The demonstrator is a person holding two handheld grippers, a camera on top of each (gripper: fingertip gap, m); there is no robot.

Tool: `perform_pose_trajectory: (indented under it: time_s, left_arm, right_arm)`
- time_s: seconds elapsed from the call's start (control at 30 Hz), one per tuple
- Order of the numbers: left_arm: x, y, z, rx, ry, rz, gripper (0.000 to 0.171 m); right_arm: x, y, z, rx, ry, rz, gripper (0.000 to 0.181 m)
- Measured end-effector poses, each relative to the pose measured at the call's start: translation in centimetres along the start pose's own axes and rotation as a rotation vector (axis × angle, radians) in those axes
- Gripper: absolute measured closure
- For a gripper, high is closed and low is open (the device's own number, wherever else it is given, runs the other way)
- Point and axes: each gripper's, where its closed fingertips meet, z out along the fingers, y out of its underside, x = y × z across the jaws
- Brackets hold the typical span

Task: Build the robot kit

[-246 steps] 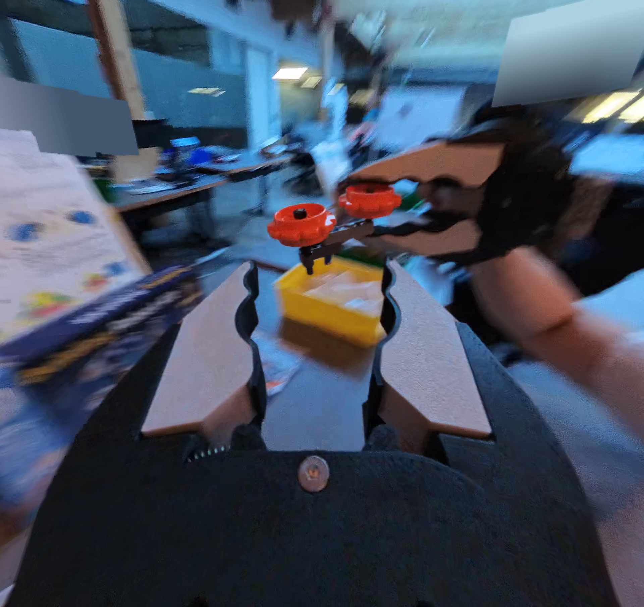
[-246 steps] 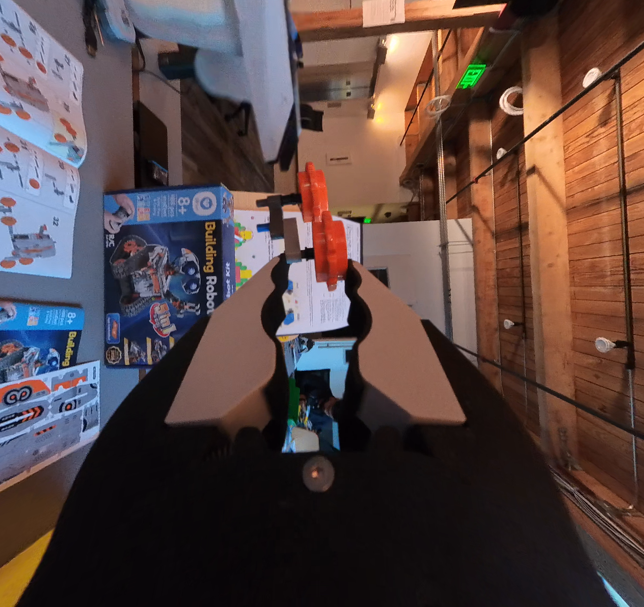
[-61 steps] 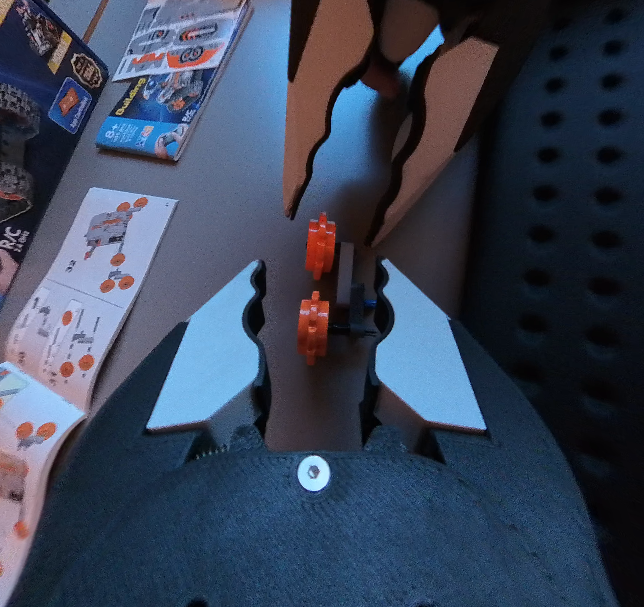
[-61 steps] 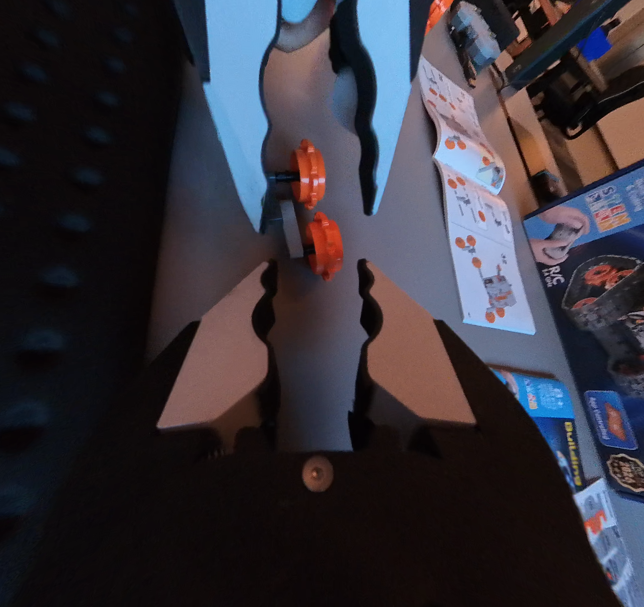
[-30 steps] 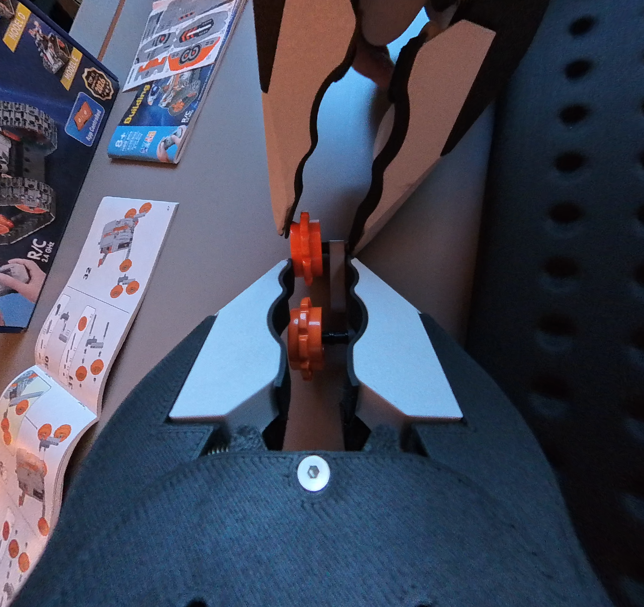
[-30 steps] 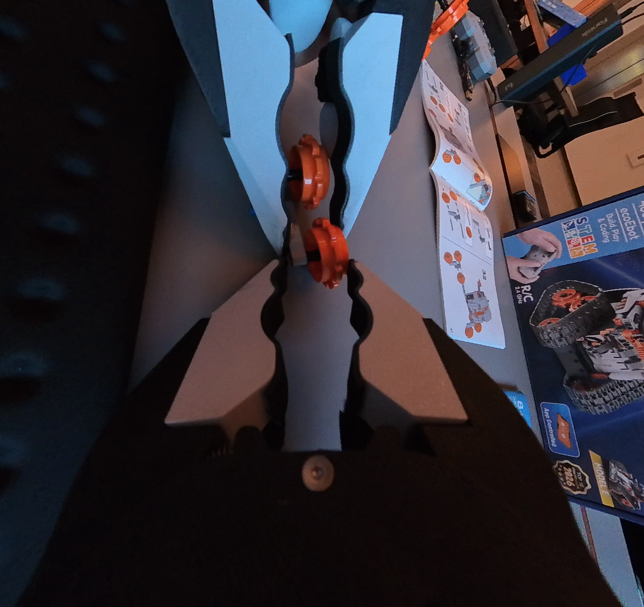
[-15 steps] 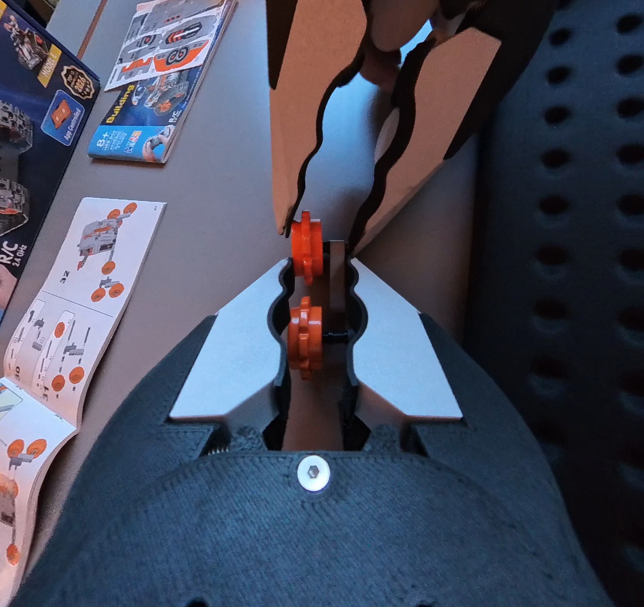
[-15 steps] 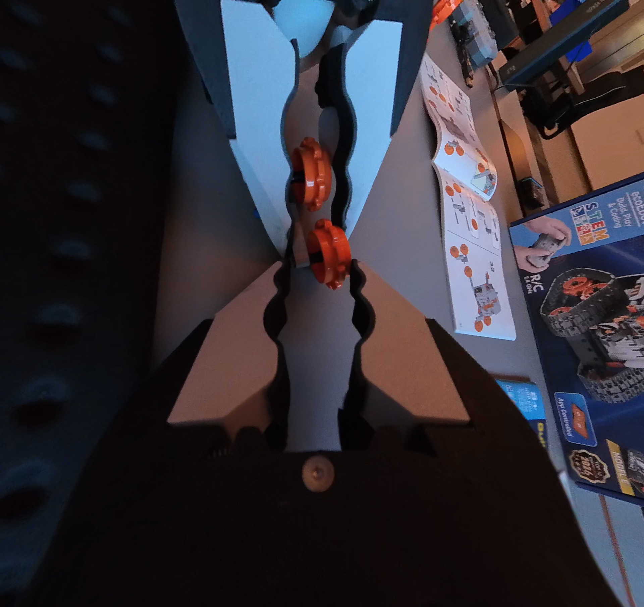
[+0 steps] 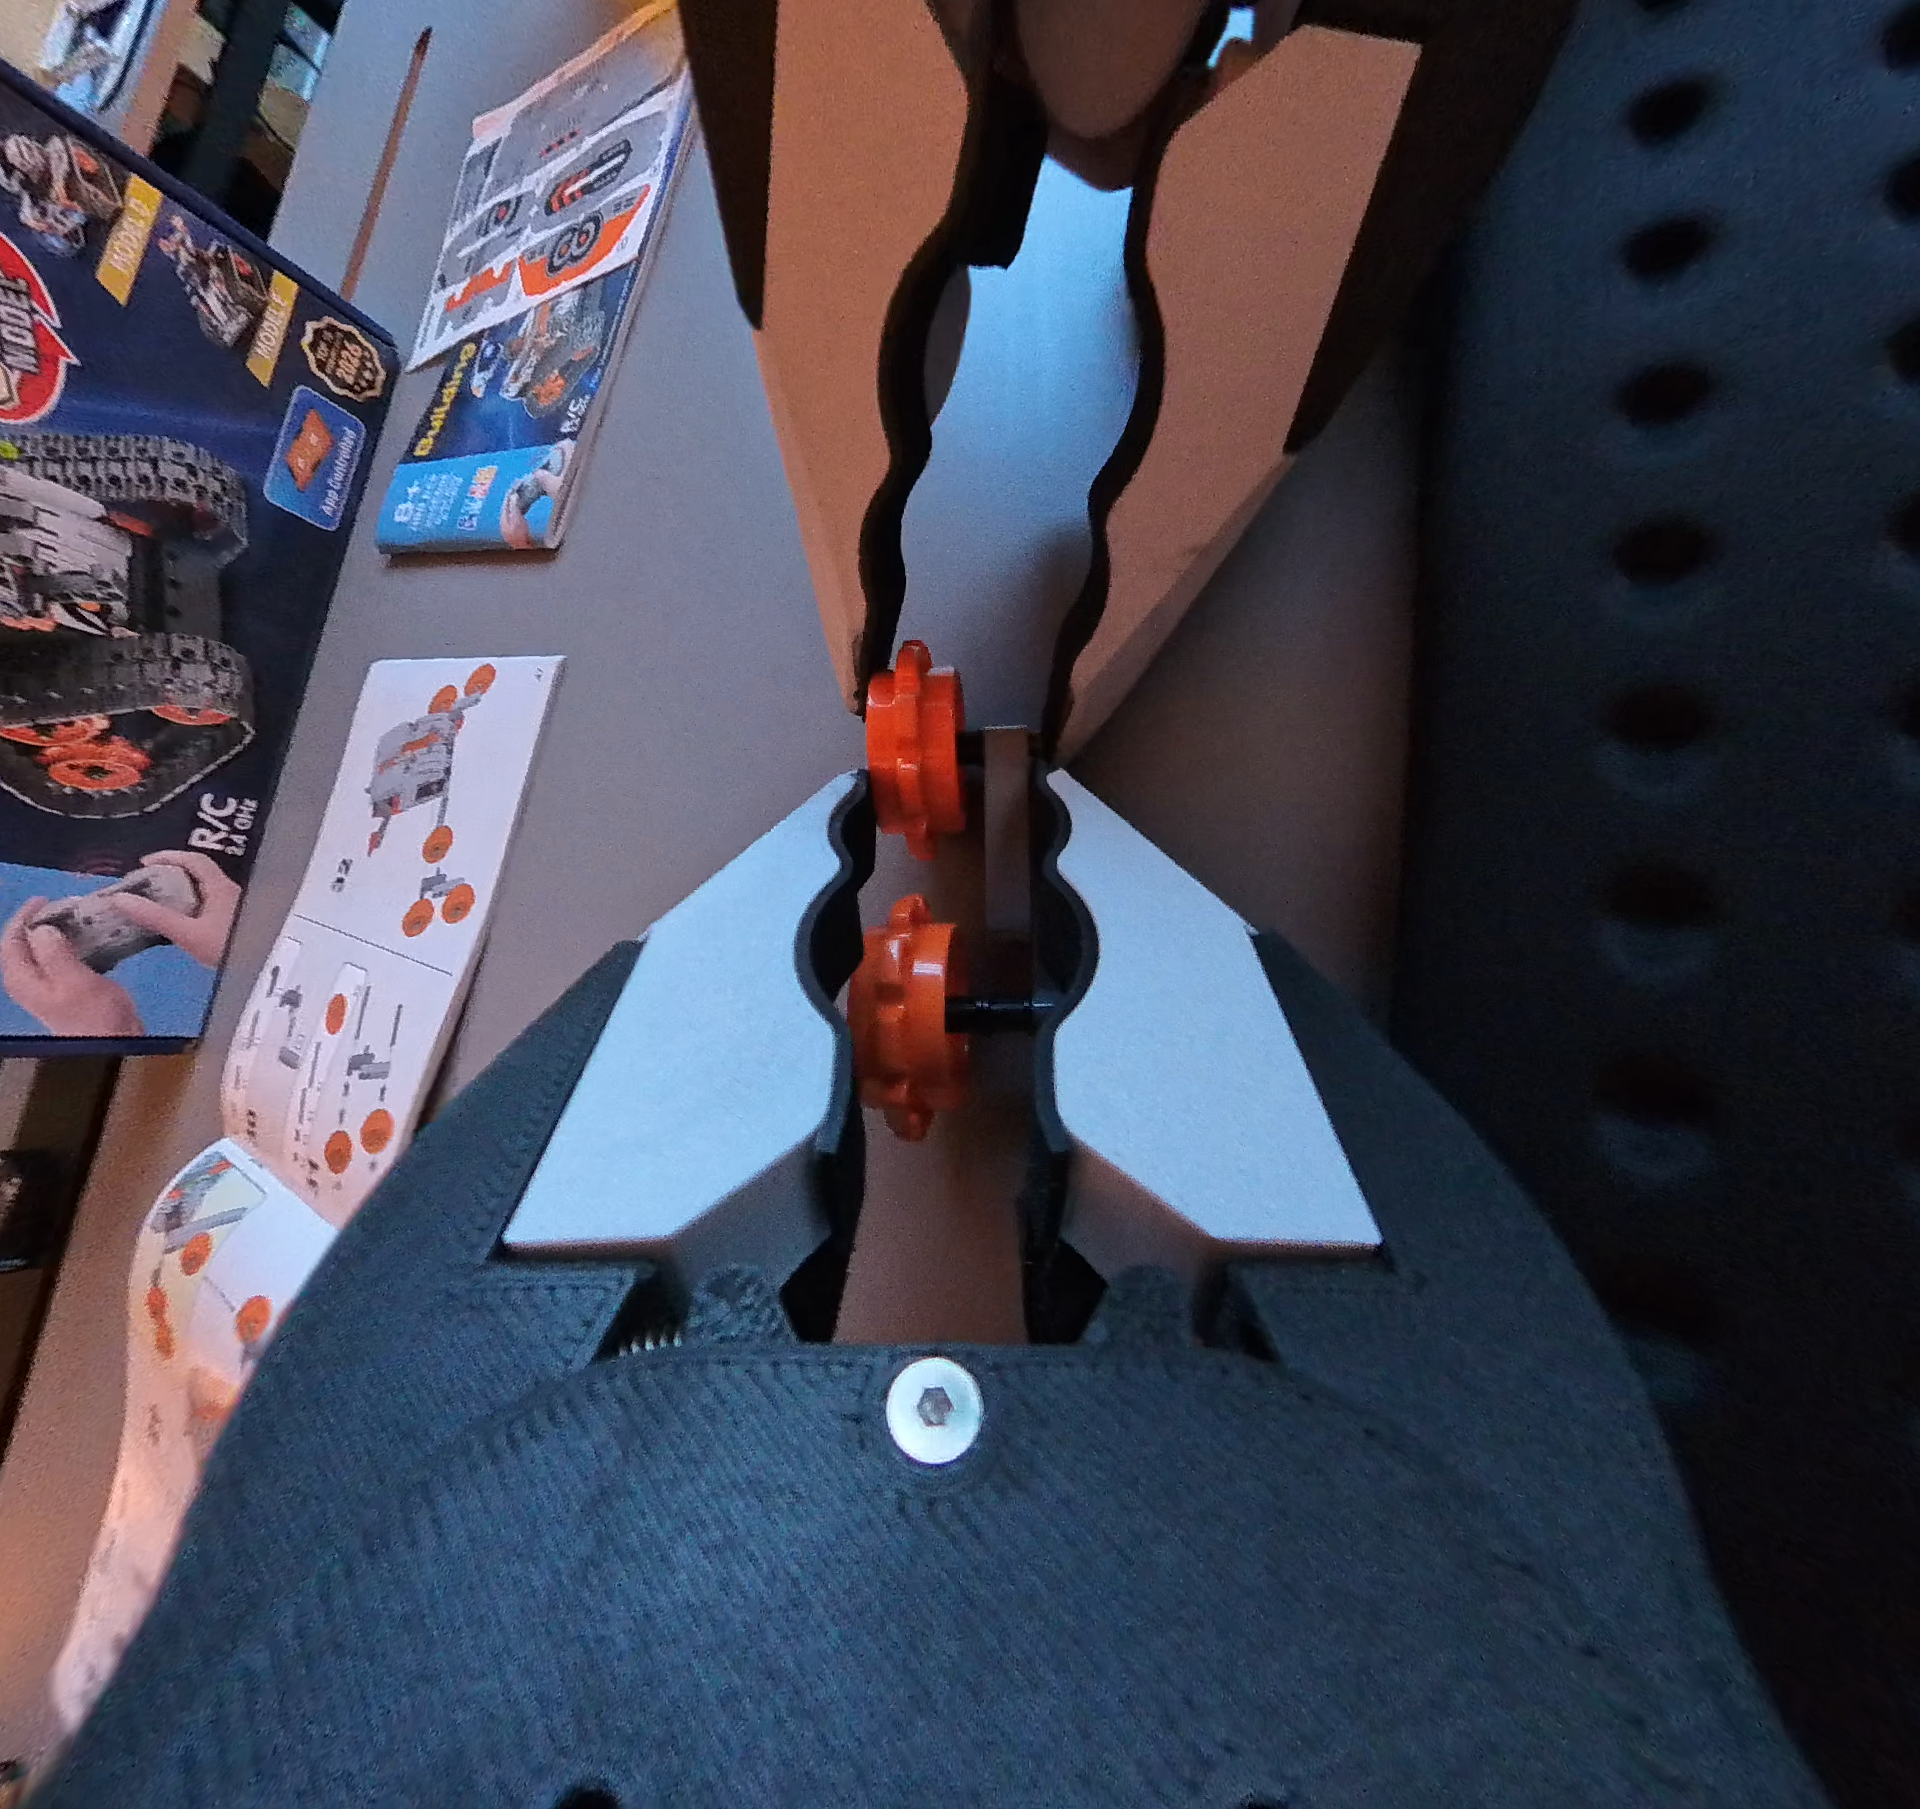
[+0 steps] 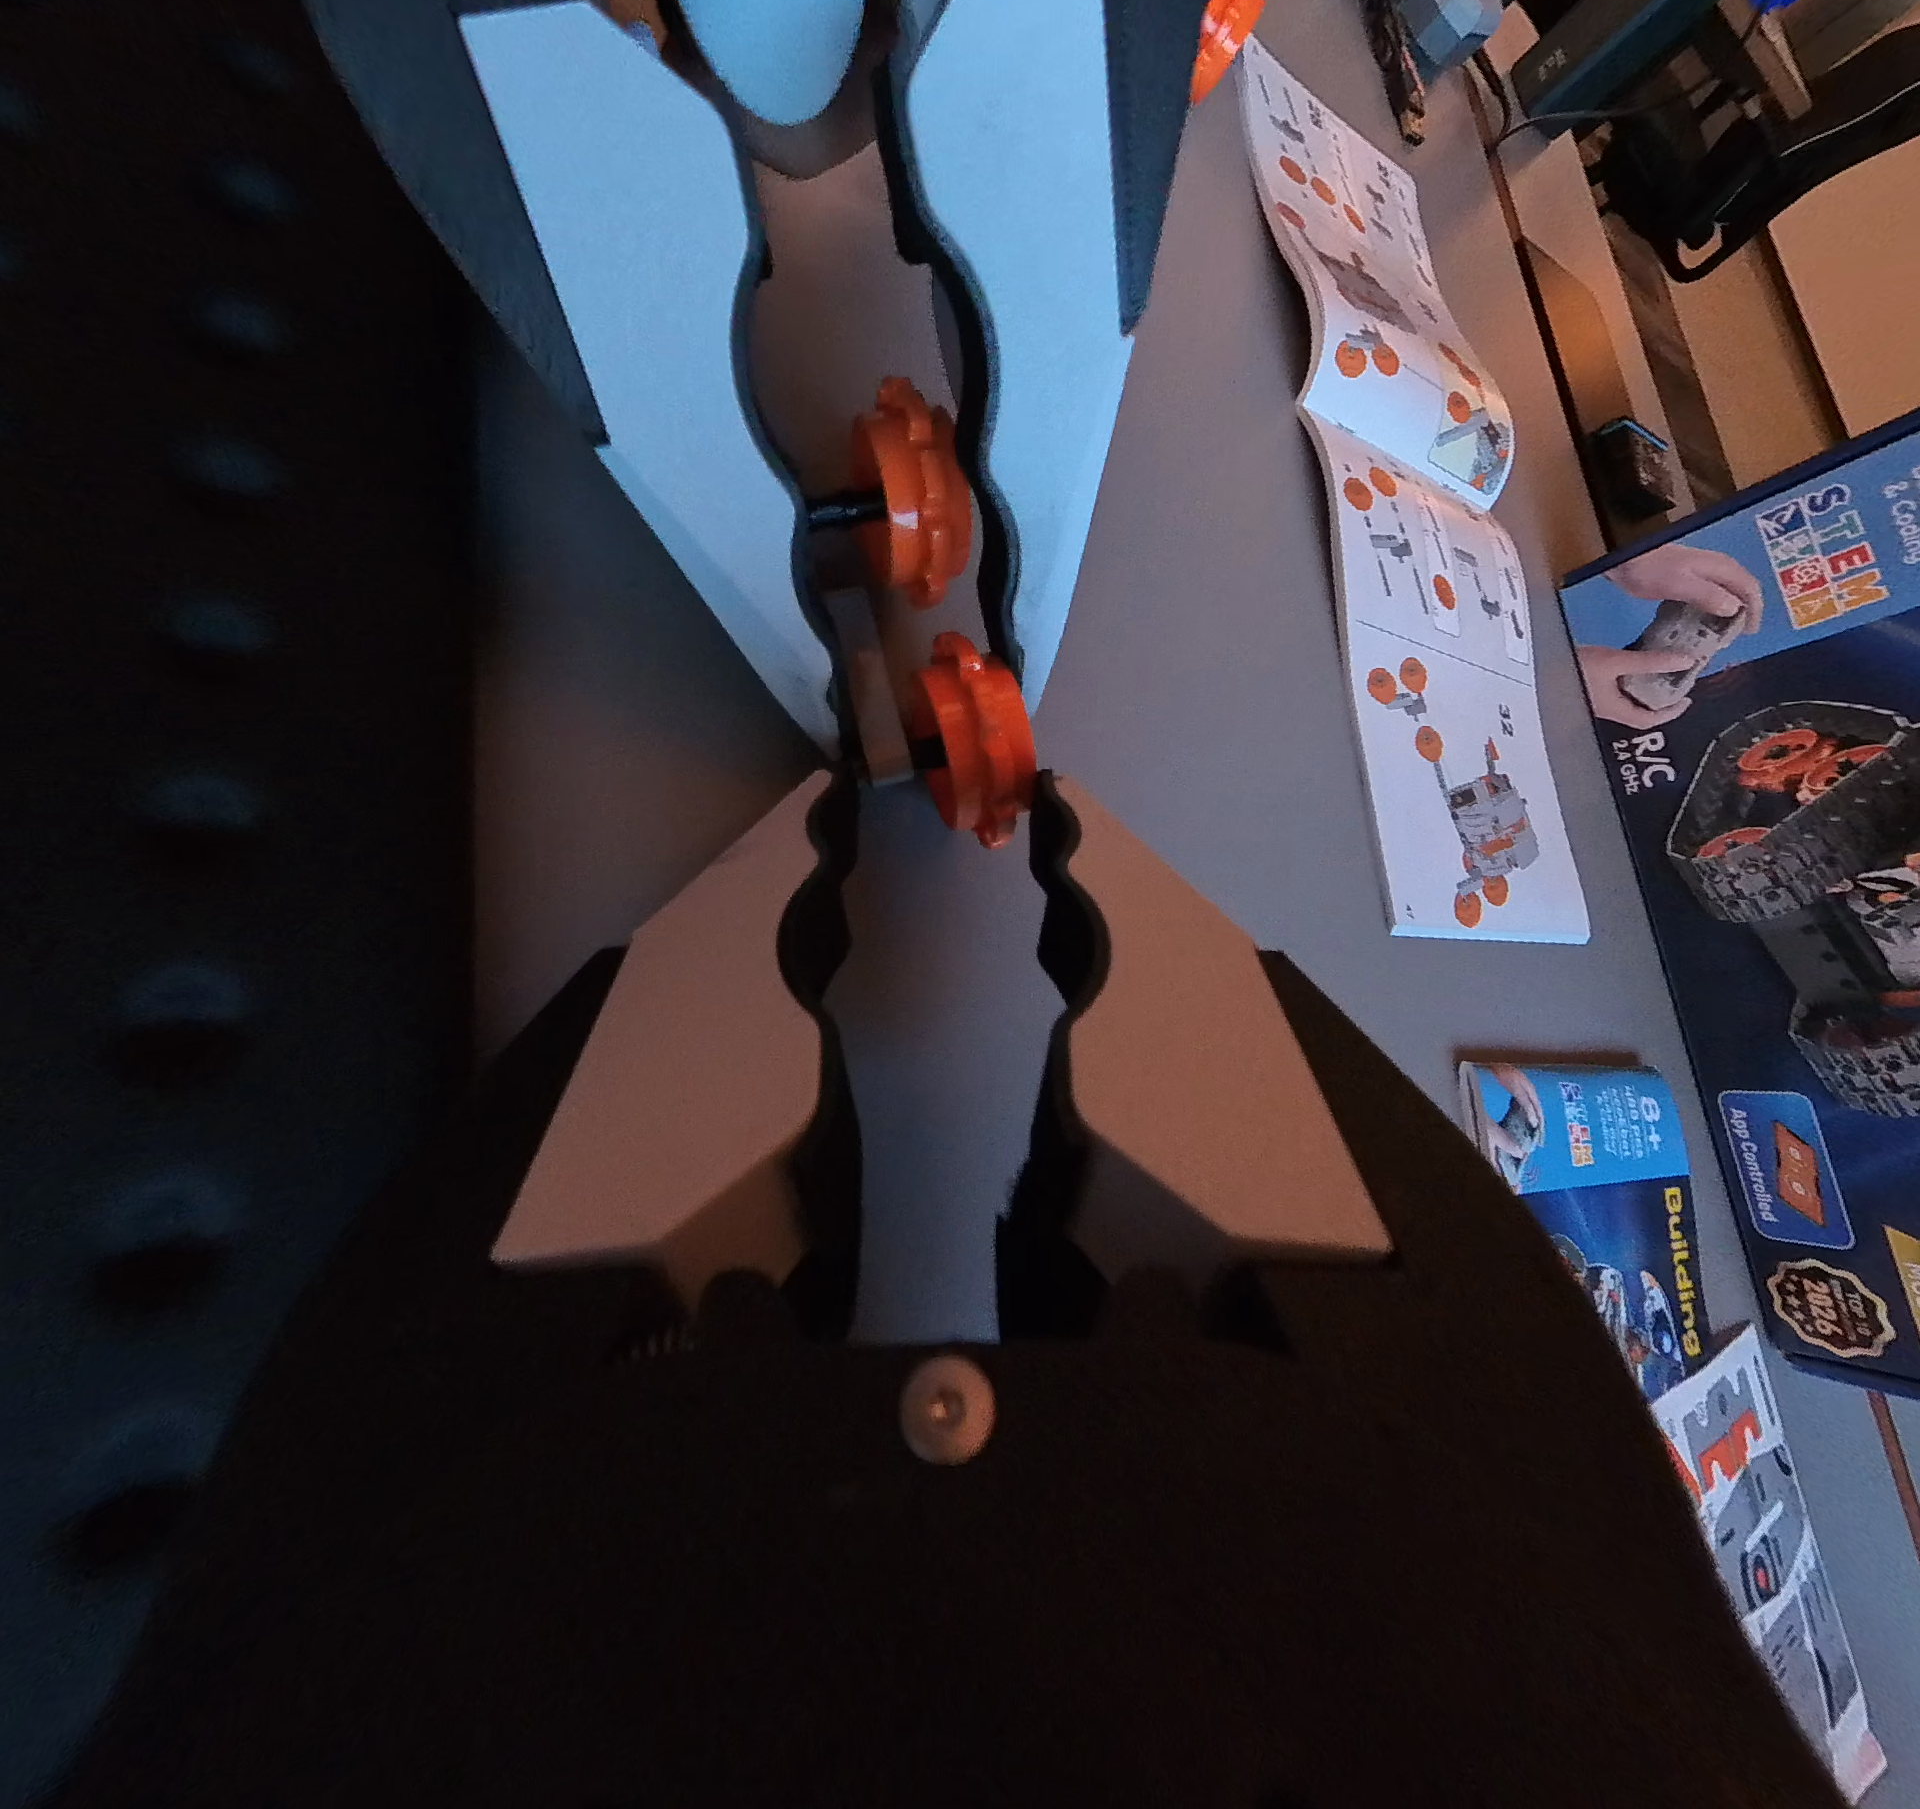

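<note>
1. Left gripper (image 9: 948, 803): jaws clenched on the small wheel assembly (image 9: 935, 886), which sits lengthwise in the gap between its pale fingers. The nearer orange wheel (image 9: 902, 1016) is pressed against the left finger (image 9: 717, 1021); its black axle (image 9: 992, 1013) reaches across to the right finger.

2. Wheel assembly: 2 orange toothed wheels on black axles, joined by a grey beam (image 9: 1006, 824). It is held low over the grey table (image 9: 665, 616), in the narrow strip between both grippers; whether it touches the tabletop cannot be told. The farther wheel (image 9: 914, 746) pokes out past the left gripper's tips.

3. Right gripper (image 10: 935, 788): facing the left one tip to tip. Its jaws are narrowed around the end of the assembly, the right tip at that orange wheel (image 10: 971, 736) and the left tip at the beam end (image 10: 883, 720); a firm grip cannot be told from either view.

4. Dark perforated surface (image 9: 1683, 616): runs along one side of both grippers.

5. Open instruction booklet (image 9: 416, 824): lying flat on the table, on the side opposite the perforated surface, printed with orange-wheeled figures.

6. Closed blue booklet (image 9: 499, 450): beyond the open one, with a sticker sheet (image 9: 561, 201) lying partly over its far end.

7. Large dark-blue kit box (image 9: 135, 564): farthest out on that side, showing a tracked vehicle.
</note>
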Motion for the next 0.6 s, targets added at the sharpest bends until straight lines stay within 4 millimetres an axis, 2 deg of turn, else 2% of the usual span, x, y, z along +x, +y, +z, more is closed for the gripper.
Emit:
perform_pose_trajectory:
  time_s: [0.3, 0.6]
  left_arm:
    - [0.16, 0.33, -0.14, -0.006, 0.045, -0.052, 0.144]
    - [0.17, 0.30, -0.13, 0.021, 0.065, -0.082, 0.144]
  right_arm:
    - [-0.35, -0.51, -0.09, 0.032, 0.000, -0.048, 0.148]
    - [-0.33, -0.61, -0.11, 0.049, -0.024, 0.023, 0.148]
